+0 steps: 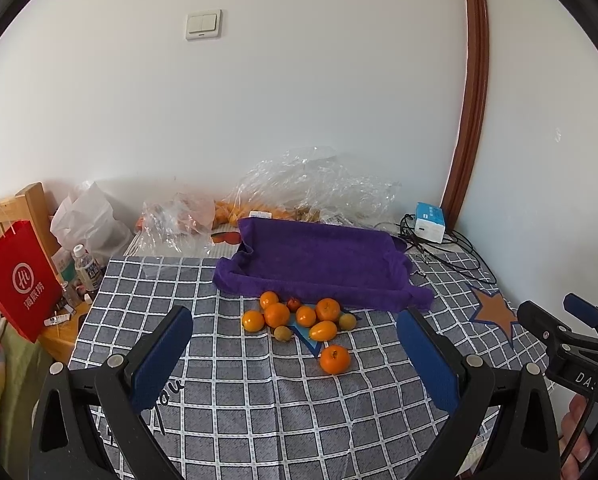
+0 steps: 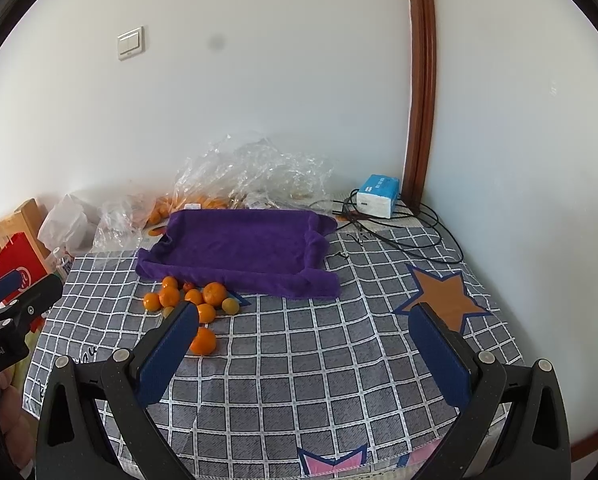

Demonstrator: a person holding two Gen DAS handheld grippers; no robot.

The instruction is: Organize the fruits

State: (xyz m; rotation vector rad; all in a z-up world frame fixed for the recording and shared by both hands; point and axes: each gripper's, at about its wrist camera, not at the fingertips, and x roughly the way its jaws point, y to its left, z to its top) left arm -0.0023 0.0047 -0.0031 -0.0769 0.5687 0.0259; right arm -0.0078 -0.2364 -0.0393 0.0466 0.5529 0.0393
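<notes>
Both my claws, left claw (image 1: 295, 344) and right claw (image 2: 305, 334), gape wide, empty; next: grasp the near lone round orange tangerine (image 1: 334, 359), carry to the far purple towel-lined tray (image 1: 319, 258).

A cluster of small oranges (image 1: 277, 314) with a red jujube (image 1: 294, 303) and two greenish-brown fruits lies just before the purple towel-lined tray (image 1: 319, 260); one larger orange (image 1: 334, 359) sits apart, nearer the camera

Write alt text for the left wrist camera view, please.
A cluster of small orange and yellowish fruits sits on a grey checked tablecloth before an empty purple towel-lined tray, framed by the open left gripper.
</notes>
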